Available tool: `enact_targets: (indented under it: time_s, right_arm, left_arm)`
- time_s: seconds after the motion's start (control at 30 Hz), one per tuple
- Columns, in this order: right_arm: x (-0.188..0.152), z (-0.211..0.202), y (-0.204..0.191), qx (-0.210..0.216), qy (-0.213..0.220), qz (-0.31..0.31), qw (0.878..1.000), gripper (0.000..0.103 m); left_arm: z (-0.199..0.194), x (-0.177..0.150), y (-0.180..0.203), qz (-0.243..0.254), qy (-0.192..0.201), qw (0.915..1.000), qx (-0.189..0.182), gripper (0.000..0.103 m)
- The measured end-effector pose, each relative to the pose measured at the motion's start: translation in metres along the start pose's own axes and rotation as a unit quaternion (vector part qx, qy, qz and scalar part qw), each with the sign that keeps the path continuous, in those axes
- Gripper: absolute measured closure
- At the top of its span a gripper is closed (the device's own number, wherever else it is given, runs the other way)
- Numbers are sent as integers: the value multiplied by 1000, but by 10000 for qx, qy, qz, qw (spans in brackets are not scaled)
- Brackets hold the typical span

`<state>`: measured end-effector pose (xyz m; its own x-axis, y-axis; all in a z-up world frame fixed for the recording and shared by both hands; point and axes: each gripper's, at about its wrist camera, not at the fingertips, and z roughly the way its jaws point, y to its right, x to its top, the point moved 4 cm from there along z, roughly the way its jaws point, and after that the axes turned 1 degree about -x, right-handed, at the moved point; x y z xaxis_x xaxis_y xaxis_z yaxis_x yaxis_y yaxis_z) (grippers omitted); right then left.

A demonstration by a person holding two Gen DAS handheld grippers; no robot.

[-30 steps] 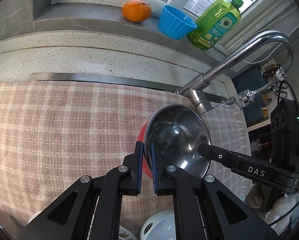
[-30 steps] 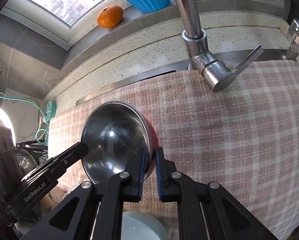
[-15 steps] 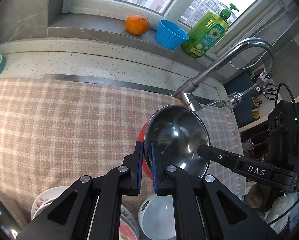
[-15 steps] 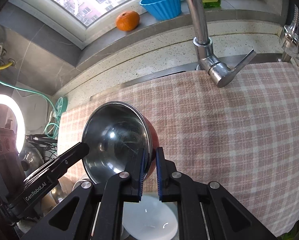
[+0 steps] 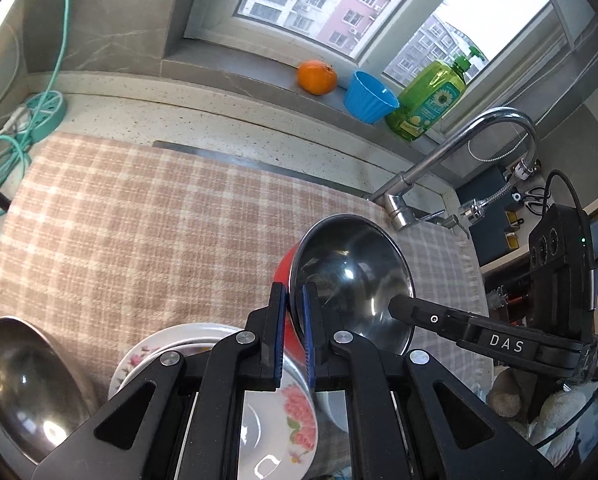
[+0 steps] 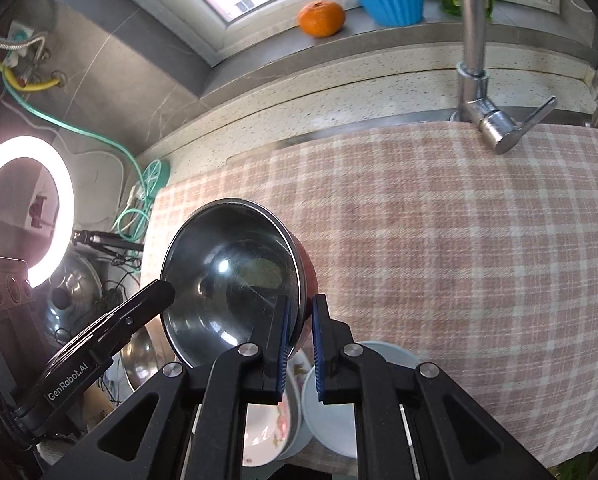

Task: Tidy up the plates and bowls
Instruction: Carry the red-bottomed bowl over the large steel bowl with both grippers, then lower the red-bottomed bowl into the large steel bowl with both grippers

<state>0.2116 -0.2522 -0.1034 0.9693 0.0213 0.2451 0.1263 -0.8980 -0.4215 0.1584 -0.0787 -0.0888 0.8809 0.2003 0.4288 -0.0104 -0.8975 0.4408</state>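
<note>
Both claws gripped one steel bowl [image 5: 351, 280] with a red outside, each clamped on an opposite side of its rim: the left claw [image 5: 295, 332] had its blue pads [image 5: 307, 320] pinched over the rim's left edge, and the right claw [image 6: 301, 344] pinched the rim's right edge, one pad inside the bowl and one against the red wall. The bowl was held clear of the checked cloth [image 5: 139, 232] that covered the counter [image 5: 219, 120], its polished inside turned toward the cameras. Below the claws, near the cloth's front edge, lay a stack of flowered plates [image 5: 295, 412], with a plain white dish [image 6: 339, 400] just beside them and a larger steel bowl [image 5: 23, 384] farther left. A chrome faucet [image 5: 459, 148] rose behind the cloth. On the window sill stood an orange [image 5: 317, 77], a blue ribbed cup [image 5: 369, 98] and a green soap bottle [image 5: 435, 100] in a row. A ring light [image 6: 27, 208] glowed at the left of the right wrist view.
</note>
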Motion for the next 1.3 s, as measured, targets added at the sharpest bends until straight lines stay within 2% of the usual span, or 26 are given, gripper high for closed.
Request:
enact_targets:
  time_s: [0.63,0.97,1.3]
  right_arm:
    - [-24,44,-116,280,-451,-981,9938,93]
    - [-46,75,-180,333,-780,-1678,9822,93]
    - [-75,111,-223,193,-1063,-2240,9686,93]
  left_arm:
    - [-78,-28,-85,-744,635,9943,434,96]
    - [-113,-55,-137,-1196,856,9861,769,96]
    - [-131,-80,-178,-1589,927,9778,999,96]
